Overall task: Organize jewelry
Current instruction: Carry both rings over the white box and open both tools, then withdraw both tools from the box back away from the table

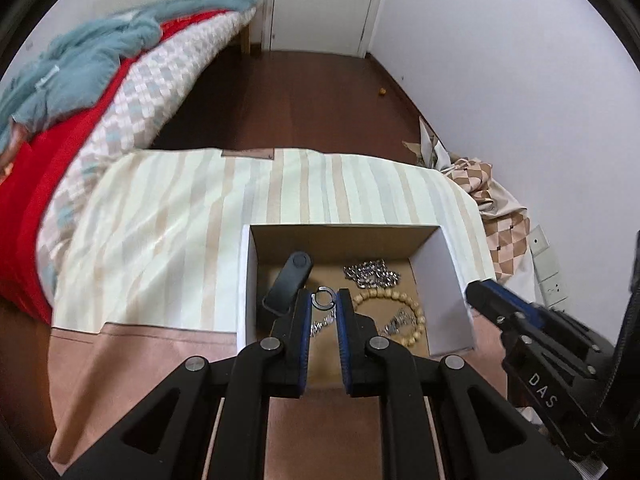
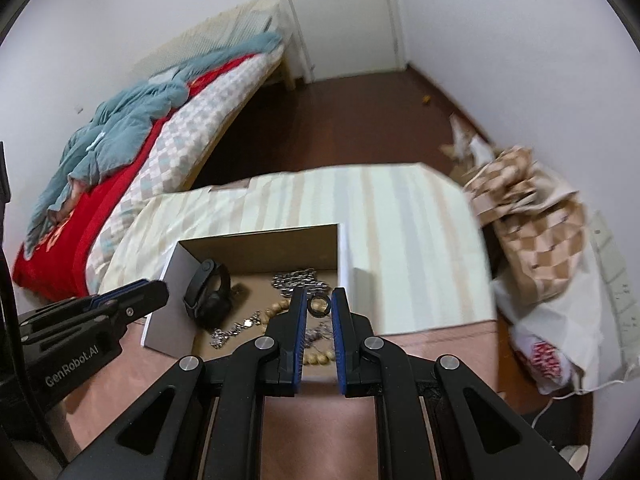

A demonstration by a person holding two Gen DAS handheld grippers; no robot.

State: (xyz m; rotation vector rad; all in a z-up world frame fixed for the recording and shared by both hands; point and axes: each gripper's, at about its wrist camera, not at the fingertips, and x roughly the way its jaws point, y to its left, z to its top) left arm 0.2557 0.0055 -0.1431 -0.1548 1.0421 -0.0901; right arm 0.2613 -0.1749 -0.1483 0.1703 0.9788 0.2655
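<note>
An open cardboard box point(image 1: 344, 236) stands on the striped cloth; it also shows in the right wrist view point(image 2: 260, 242). Inside lie a black wristband point(image 1: 290, 280), a silver chain point(image 1: 370, 272), a wooden bead bracelet point(image 1: 408, 308) and small silver pieces point(image 2: 232, 332). My left gripper point(image 1: 325, 298) is shut on a silver ring point(image 1: 325, 297) over the box. My right gripper point(image 2: 319, 306) is shut on a dark ring point(image 2: 319, 306) over the box's near right part.
The table has a pink cloth point(image 1: 152, 352) in front. A bed with a red sheet and teal blanket point(image 1: 80, 64) lies to the left. Patterned bags point(image 2: 532, 240) sit by the right wall. A white door point(image 1: 324, 4) is at the back.
</note>
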